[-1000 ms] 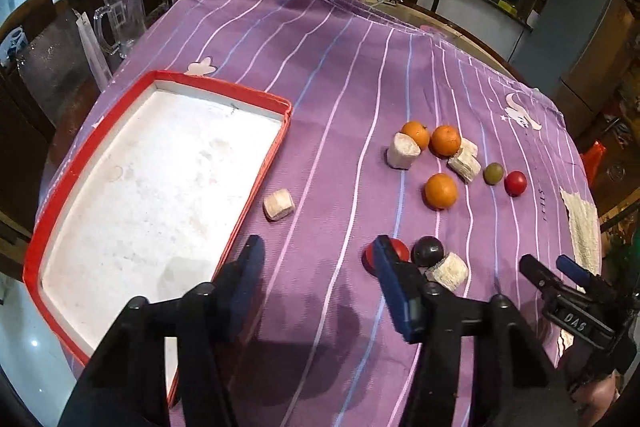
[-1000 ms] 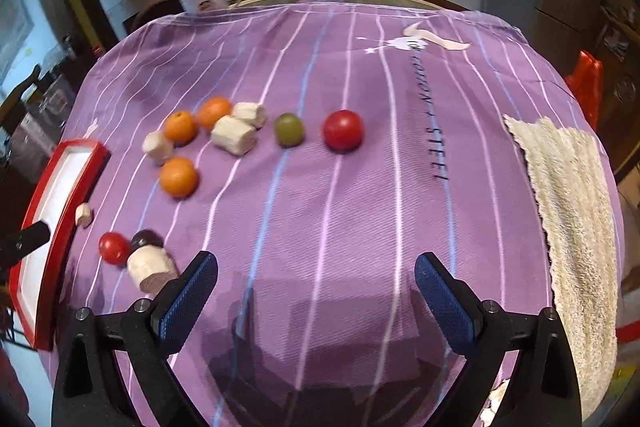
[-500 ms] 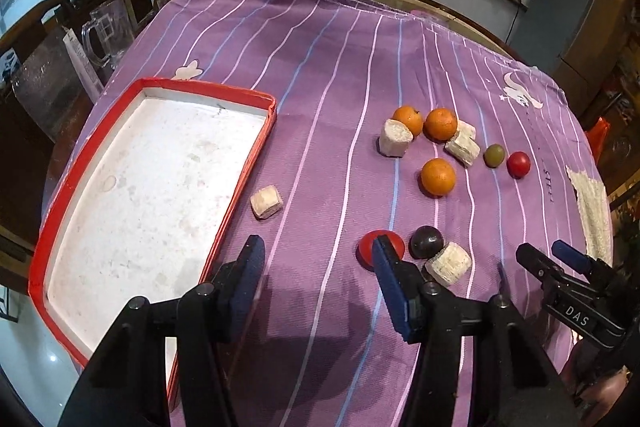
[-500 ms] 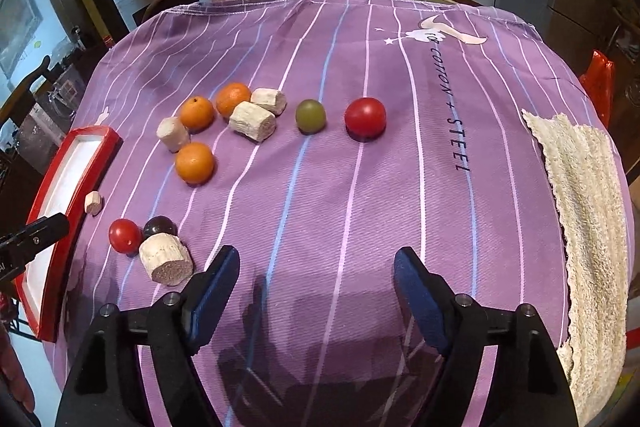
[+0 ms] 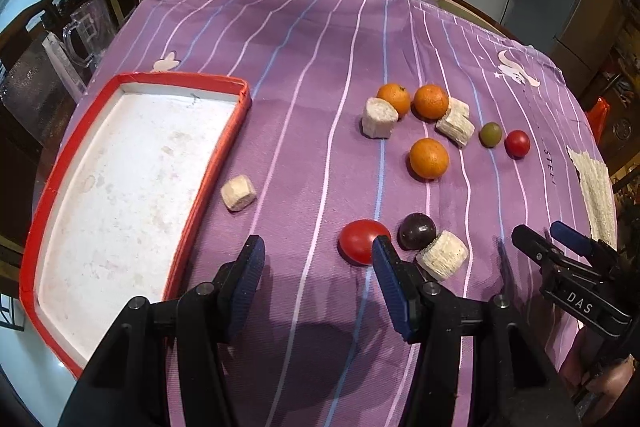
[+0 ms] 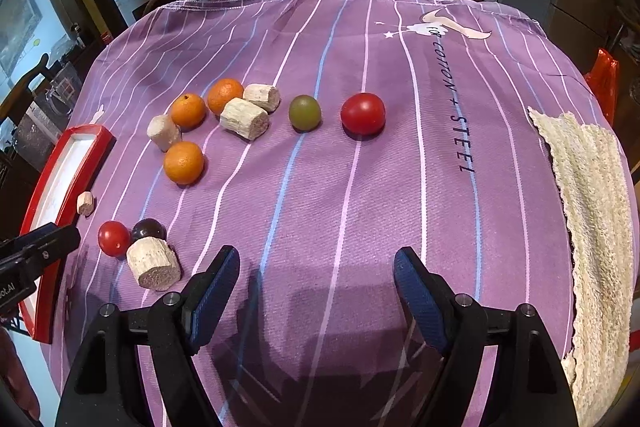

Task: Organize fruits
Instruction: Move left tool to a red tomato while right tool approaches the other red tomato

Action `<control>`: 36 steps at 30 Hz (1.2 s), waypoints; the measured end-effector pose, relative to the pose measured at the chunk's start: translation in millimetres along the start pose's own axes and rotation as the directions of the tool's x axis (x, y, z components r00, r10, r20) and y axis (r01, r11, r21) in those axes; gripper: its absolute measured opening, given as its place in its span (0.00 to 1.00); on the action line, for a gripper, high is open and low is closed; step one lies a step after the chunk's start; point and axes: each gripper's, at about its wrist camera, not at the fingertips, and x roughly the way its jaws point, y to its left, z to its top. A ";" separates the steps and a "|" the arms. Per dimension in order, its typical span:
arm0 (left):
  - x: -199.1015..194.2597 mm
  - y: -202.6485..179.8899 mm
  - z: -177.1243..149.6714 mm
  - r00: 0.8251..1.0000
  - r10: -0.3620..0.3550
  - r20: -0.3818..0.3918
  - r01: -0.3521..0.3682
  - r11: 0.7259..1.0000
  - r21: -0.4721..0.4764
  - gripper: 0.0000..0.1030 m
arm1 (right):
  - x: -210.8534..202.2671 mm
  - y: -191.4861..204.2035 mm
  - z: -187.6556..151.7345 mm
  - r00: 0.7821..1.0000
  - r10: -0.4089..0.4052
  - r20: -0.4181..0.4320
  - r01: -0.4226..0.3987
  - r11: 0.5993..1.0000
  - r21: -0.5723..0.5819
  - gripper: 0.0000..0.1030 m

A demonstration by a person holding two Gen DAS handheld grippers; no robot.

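both grippers have drawn back, jaws spread: left gripper (image 5: 316,247) by the near tomato (image 5: 360,241), which is round with no long axis; plum (image 5: 417,231) and a cork chunk (image 5: 442,255) crowd its right; tray (image 5: 224,135) sits left; right gripper (image 6: 316,263) is over bare cloth (image 6: 360,187).

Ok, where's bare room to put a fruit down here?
The red tray holds nothing; its white floor is free. Bare cloth lies between the big tomato and the towel. It is crowded around the oranges.
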 end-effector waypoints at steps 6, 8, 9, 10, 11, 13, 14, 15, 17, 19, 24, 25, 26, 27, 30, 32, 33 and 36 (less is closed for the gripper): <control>6.0 -5.0 -0.7 1.000 0.001 -0.013 -0.001 1.000 0.003 0.53 | 4.8 -3.9 0.7 1.000 0.010 -0.005 -0.010 1.000 0.009 0.82; 7.2 -6.2 -0.8 1.000 0.002 -0.016 -0.002 1.000 0.003 0.53 | 5.7 -5.2 1.2 1.000 0.014 -0.005 -0.014 1.000 0.010 0.82; 7.8 -6.7 -0.7 1.000 0.003 -0.017 -0.003 1.000 0.002 0.54 | 6.1 -5.4 1.2 1.000 0.015 -0.005 -0.015 1.000 0.010 0.82; 8.4 -6.6 -0.9 1.000 0.004 -0.018 -0.004 1.000 0.001 0.54 | 6.5 -5.7 1.3 1.000 0.017 -0.006 -0.016 1.000 0.010 0.82; 9.6 -7.1 -1.1 1.000 0.004 -0.020 -0.004 1.000 -0.001 0.54 | 7.0 -5.9 1.3 1.000 0.018 -0.006 -0.018 1.000 0.010 0.82; 10.3 -6.9 -1.7 1.000 0.001 -0.024 -0.001 1.000 -0.004 0.54 | 7.9 -7.2 0.9 1.000 0.020 -0.009 -0.020 1.000 0.012 0.82; 10.9 -7.2 -1.9 1.000 0.001 -0.025 -0.001 1.000 -0.007 0.53 | 8.2 -7.8 0.9 1.000 0.022 -0.009 -0.022 1.000 0.013 0.82; 11.4 -7.0 -2.2 1.000 0.000 -0.027 0.000 1.000 -0.009 0.54 | 8.5 -8.1 0.7 1.000 0.023 -0.009 -0.023 1.000 0.015 0.82; 12.1 -6.5 -2.9 1.000 -0.005 -0.028 0.005 1.000 -0.013 0.53 | 8.8 -9.4 0.5 1.000 0.023 -0.009 -0.023 1.000 0.017 0.82; 11.8 -5.2 -3.8 1.000 -0.017 -0.027 0.016 1.000 -0.016 0.54 | 9.2 -10.5 0.5 1.000 0.025 -0.008 -0.025 1.000 0.018 0.82; 6.7 1.1 -5.2 0.996 -0.086 -0.005 0.086 0.996 -0.018 0.53 | 6.0 -17.1 7.0 1.000 0.021 0.013 -0.021 1.000 0.011 0.82; 6.4 0.9 -5.6 0.996 -0.095 -0.003 0.095 0.995 -0.012 0.53 | 5.1 -19.5 9.5 1.000 0.020 0.019 -0.020 1.000 0.010 0.82; 6.4 0.2 -6.6 0.994 -0.106 -0.003 0.106 0.994 -0.001 0.53 | 4.6 -21.5 11.6 1.000 0.019 0.024 -0.019 1.000 0.008 0.82; 7.3 -1.2 -6.6 0.994 -0.113 -0.006 0.113 0.994 0.005 0.53 | 4.5 -23.5 14.2 0.999 0.019 0.028 -0.019 1.000 0.005 0.82; 11.7 -5.8 -5.0 0.989 -0.148 -0.013 0.148 0.989 0.018 0.53 | 6.7 -28.0 22.2 0.999 0.013 0.039 -0.012 1.000 -0.011 0.82; 15.0 -9.5 -3.8 0.987 -0.162 -0.014 0.163 0.986 0.031 0.53 | 8.7 -30.1 29.0 0.999 0.015 0.049 -0.014 1.000 -0.021 0.81; 17.8 -12.5 -3.3 0.986 -0.165 -0.019 0.166 0.985 0.043 0.51 | 9.7 -31.5 33.8 0.998 0.014 0.058 -0.012 1.000 -0.029 0.80; 27.0 -20.7 -1.9 0.983 -0.182 -0.041 0.184 0.980 0.076 0.43 | 14.2 -34.2 46.2 0.998 -0.005 0.070 0.009 0.999 -0.044 0.72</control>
